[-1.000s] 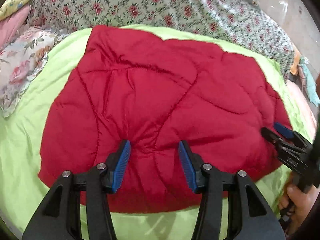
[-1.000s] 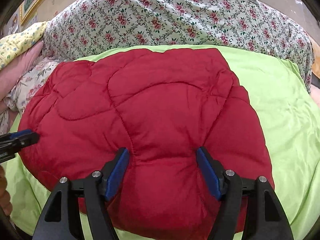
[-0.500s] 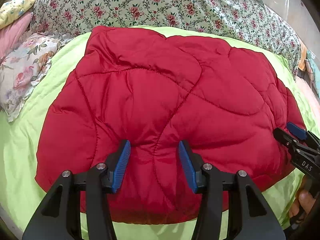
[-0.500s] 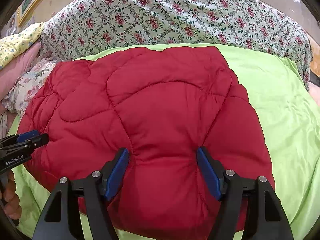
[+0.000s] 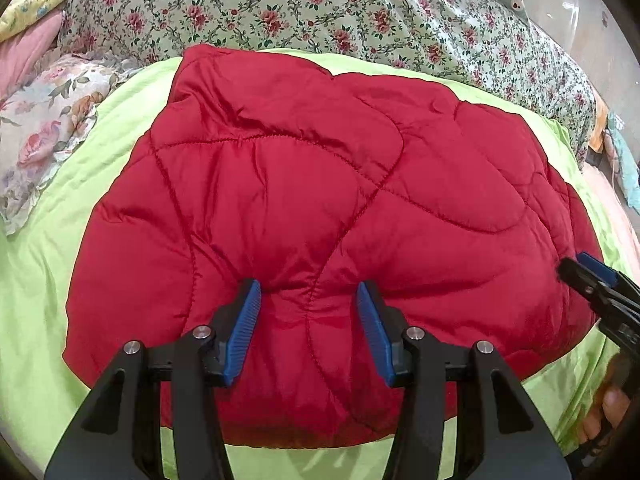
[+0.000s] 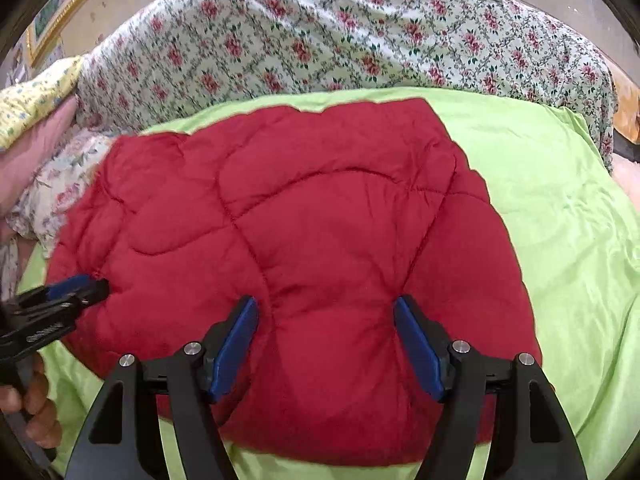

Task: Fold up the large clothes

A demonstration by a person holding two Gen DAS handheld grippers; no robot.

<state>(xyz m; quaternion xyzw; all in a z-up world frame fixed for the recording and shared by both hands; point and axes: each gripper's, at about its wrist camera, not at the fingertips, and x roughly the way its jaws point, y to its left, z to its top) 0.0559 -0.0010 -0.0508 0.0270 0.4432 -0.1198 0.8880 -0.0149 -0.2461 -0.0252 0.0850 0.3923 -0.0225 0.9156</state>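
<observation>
On lime sheet [image 5: 36, 300], red quilted jacket [image 5: 320, 200] lies folded w/ left gripper [image 5: 309, 320] & right gripper [image 6: 325, 344] each pinching a puffed fold of it

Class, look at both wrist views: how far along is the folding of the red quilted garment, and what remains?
Done: the red quilted garment already lies as a compact, rounded bundle on the green sheet. In hand: the left hand-held gripper and right hand-held gripper each press into its near edge, padding bulging between their pads. Left: probably one more fold or a tidy-up; I cannot tell which.
</observation>
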